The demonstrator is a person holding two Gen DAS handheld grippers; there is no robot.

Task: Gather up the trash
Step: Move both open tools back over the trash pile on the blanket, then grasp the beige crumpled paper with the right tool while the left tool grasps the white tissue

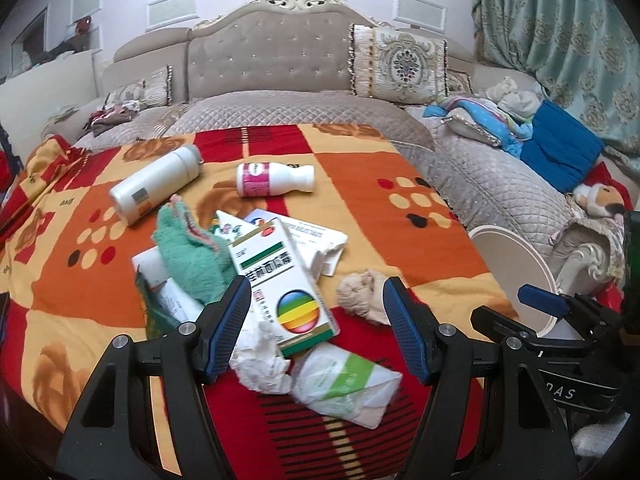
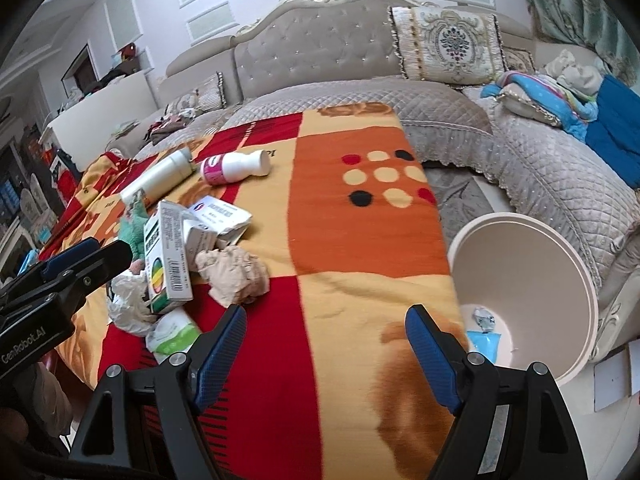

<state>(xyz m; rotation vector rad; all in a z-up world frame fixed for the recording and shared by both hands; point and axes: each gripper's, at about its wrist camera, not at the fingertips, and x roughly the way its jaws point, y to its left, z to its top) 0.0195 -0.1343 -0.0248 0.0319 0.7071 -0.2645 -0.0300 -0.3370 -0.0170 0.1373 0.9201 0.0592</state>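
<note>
Trash pile lying on the blanket-covered table [image 1: 400, 208]: medicine box [image 1: 280, 280], white tissue [image 1: 260, 364], beige paper wad [image 1: 362, 294], plastic wrapper [image 1: 344, 384], two bottles lying farther back. The left gripper [image 1: 316, 320] is hovering wide open and empty with the box and tissue between its jaws; the right gripper [image 2: 326, 344] is waiting open and empty over bare blanket, left of the bin [image 2: 532, 272]. Step in hand, by judgement: picking from the pile; next move is calling for lowering, closing on one piece, and carrying it right to the bin beside the table.

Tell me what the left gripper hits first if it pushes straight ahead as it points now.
Probably the white medicine box with the rainbow ball: it lies between the open fingers of the left gripper, atop the crumpled white tissue. Depth is uncertain.
</note>
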